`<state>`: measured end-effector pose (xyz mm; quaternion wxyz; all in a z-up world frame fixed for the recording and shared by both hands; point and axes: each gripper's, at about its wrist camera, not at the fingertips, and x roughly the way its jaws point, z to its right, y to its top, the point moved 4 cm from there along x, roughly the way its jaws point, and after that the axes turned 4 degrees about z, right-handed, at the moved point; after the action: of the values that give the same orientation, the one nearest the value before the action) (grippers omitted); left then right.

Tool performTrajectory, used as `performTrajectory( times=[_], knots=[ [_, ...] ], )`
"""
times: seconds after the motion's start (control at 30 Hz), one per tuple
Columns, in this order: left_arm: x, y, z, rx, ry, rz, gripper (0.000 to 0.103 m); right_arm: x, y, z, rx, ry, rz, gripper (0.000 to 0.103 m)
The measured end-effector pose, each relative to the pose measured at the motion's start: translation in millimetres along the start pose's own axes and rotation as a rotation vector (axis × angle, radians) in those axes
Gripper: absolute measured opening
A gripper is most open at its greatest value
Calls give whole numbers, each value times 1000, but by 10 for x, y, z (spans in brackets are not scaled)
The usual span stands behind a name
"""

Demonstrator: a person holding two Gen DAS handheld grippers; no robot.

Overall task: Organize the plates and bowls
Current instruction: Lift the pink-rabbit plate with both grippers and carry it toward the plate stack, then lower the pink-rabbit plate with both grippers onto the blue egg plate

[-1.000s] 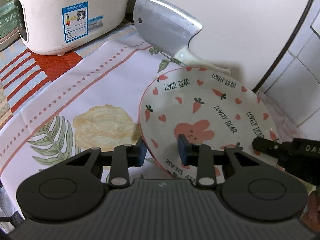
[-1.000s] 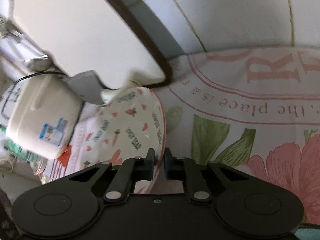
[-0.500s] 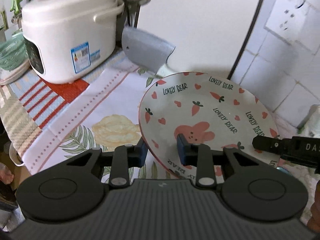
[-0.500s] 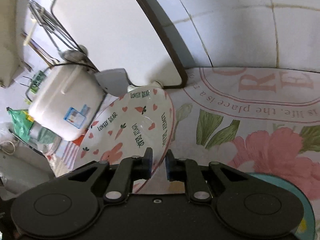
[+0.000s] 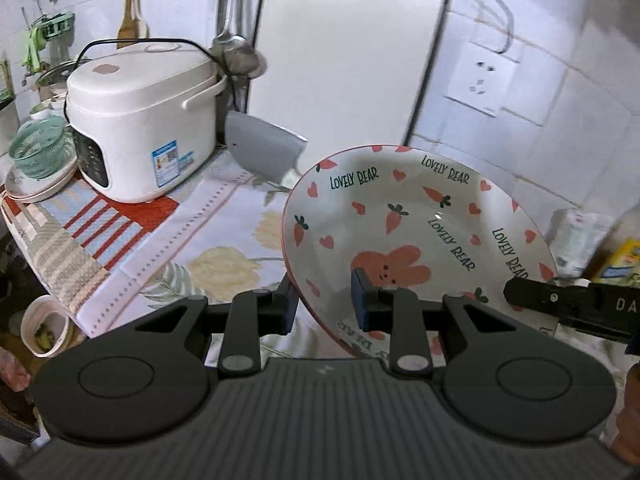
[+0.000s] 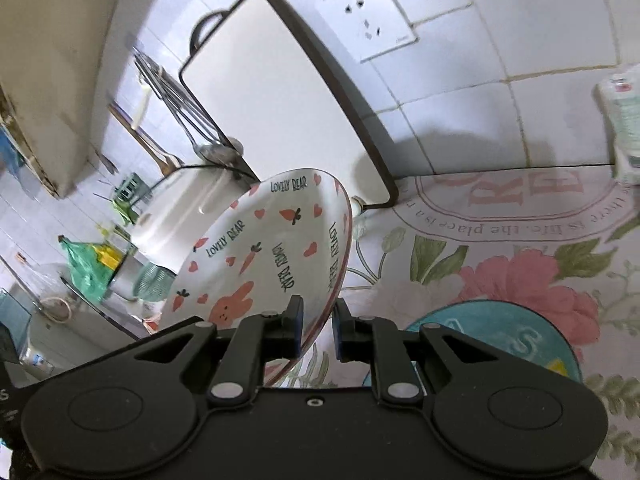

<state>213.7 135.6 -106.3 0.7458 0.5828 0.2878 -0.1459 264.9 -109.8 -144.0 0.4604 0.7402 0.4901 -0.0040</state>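
The tablecloth [image 5: 132, 248] now lies farther below both pairs of jaws than a second ago, and far more of the kitchen wall shows: the whole white cutting board [image 5: 344, 68] stands well beyond the jaws, its top edge newly in view, and the wall socket [image 5: 480, 80] has come into sight. The rice cooker [image 5: 136, 120], earlier cropped at the left fingers' far side, now shows complete and smaller. The cleaver [image 5: 264, 152] has dropped behind the far rim of the plate [image 5: 416, 216].

The plate itself keeps its place between the jaws: lifted clear of the cloth and tilted. The left gripper [image 5: 322, 306] points steeply downward with its jaws closing over the near rim, one finger under the plate, one on its face. The right gripper [image 6: 318, 324] points less steeply down and is clenched on the opposite rim, seen edge-on. A teal dish [image 6: 500, 336] now lies below its right finger.
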Motion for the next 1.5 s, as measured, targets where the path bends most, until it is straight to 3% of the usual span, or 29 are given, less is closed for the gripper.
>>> performTrajectory(
  times=[0.33,0.63,0.93,1.5],
  knots=[
    [-311,-247,474,30,-106,-18,26,-695,-193,177,9,-62,56,21],
    [-280,-565,681,57,-155,-81,26,-936,-481,417,56,-115,58,21],
    [3,-914,680,76,-208,-167,26,-884,-808,688,144,-171,44,22],
    [467,-1255,583,50,-175,-297,26,-554,-1143,877,176,-292,-94,24]
  ],
)
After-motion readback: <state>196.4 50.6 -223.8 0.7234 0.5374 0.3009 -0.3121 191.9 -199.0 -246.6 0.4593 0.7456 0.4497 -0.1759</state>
